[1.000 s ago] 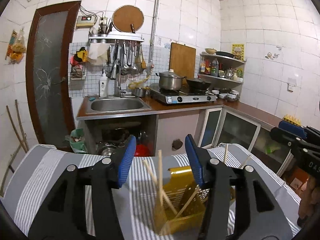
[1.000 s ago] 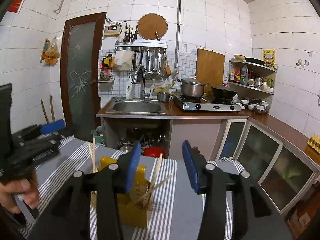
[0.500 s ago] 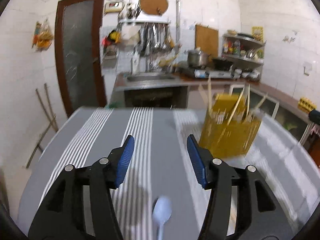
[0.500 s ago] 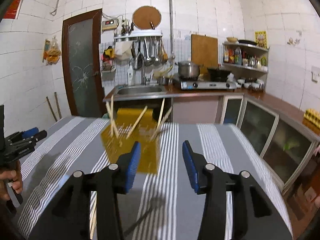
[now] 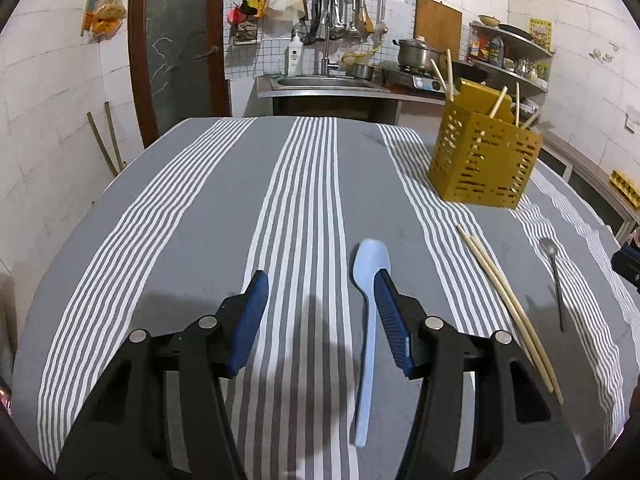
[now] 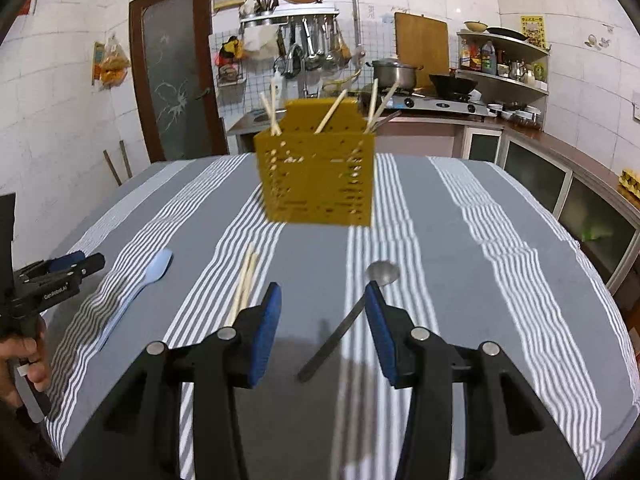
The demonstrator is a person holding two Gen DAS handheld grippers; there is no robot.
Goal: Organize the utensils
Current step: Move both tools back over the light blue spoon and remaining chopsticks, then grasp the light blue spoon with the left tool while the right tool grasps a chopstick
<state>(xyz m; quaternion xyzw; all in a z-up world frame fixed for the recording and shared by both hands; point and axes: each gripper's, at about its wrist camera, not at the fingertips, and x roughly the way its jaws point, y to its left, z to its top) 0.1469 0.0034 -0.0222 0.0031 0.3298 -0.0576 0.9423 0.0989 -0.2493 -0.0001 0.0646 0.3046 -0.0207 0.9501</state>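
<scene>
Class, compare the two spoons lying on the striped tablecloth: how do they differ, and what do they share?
The blue plastic spoon is pale blue and matte; the metal spoon is grey and shiny. The blue plastic spoon has a broad flat handle; the metal spoon has a thin one. The pair of chopsticks lies between them. Both lie flat on the tablecloth, outside the yellow holder.

Two spoons point(image 5: 370, 264) point(image 6: 382, 273), one yellow caddy point(image 6: 318, 172)

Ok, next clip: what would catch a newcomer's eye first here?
The yellow utensil holder, with chopsticks sticking up out of it, stands at the far side of the grey striped tablecloth. Nearer, three things lie loose in a row: a pale blue spoon, a pair of chopsticks and a metal spoon. An open gripper sits over each spoon.
</scene>
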